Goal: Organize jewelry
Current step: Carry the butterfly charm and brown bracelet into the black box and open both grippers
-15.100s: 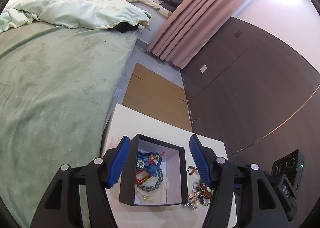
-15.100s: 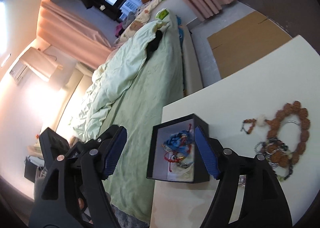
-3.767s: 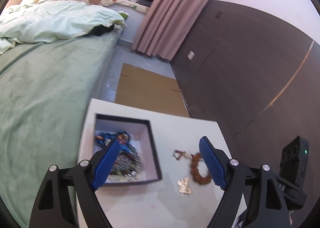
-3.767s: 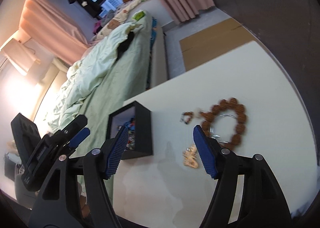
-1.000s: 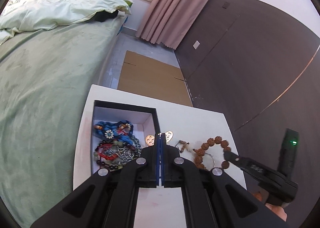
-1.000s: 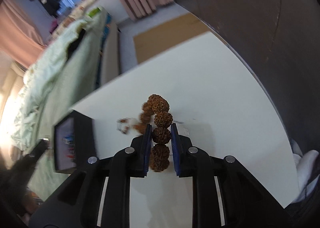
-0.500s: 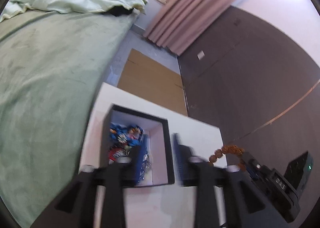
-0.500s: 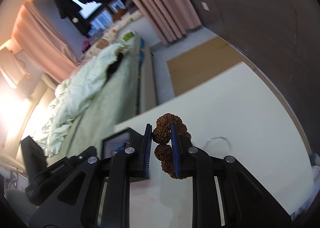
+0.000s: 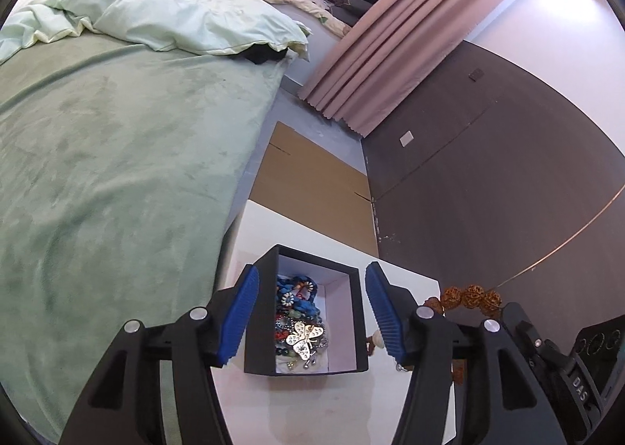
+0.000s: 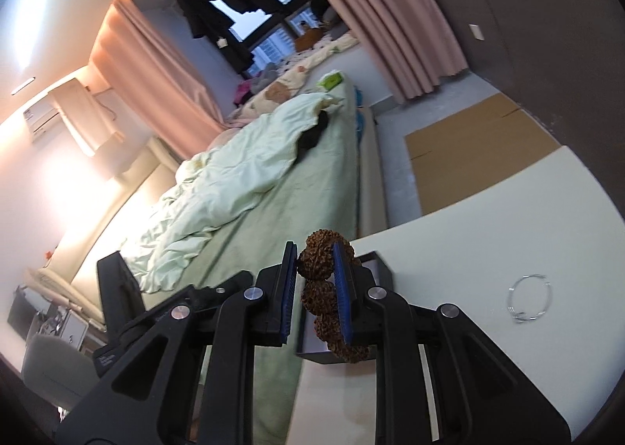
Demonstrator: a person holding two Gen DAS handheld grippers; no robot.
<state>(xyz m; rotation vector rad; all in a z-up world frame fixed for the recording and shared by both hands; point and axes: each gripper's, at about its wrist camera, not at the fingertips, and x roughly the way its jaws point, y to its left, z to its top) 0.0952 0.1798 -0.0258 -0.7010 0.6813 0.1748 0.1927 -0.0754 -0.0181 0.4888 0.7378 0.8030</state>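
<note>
A black box [image 9: 361, 327] with a white inside stands on the white table [image 9: 273, 234], holding several bead pieces and a gold butterfly brooch [image 9: 304, 335]. My left gripper [image 9: 311, 288] hangs over the box. Its jaws are opening on either side of the box walls and grip nothing. My right gripper [image 10: 314, 269] is shut on a brown bead bracelet [image 10: 316, 296], held in the air in front of the box [image 10: 375, 269]. The bracelet [image 9: 470, 296] also shows at the right in the left wrist view. A thin wire bangle [image 10: 529, 300] lies on the table.
A small pale-beaded piece [image 9: 375, 337] lies beside the box. A bed with a green cover [image 9: 97, 171] borders the table on the left. Flat cardboard [image 9: 312, 179] lies on the floor beyond, with a dark wall panel [image 9: 488, 191] to the right.
My left jaws went from shut on the butterfly brooch to open, and the brooch now lies in the box. My right gripper lifted the bead bracelet off the table toward the box.
</note>
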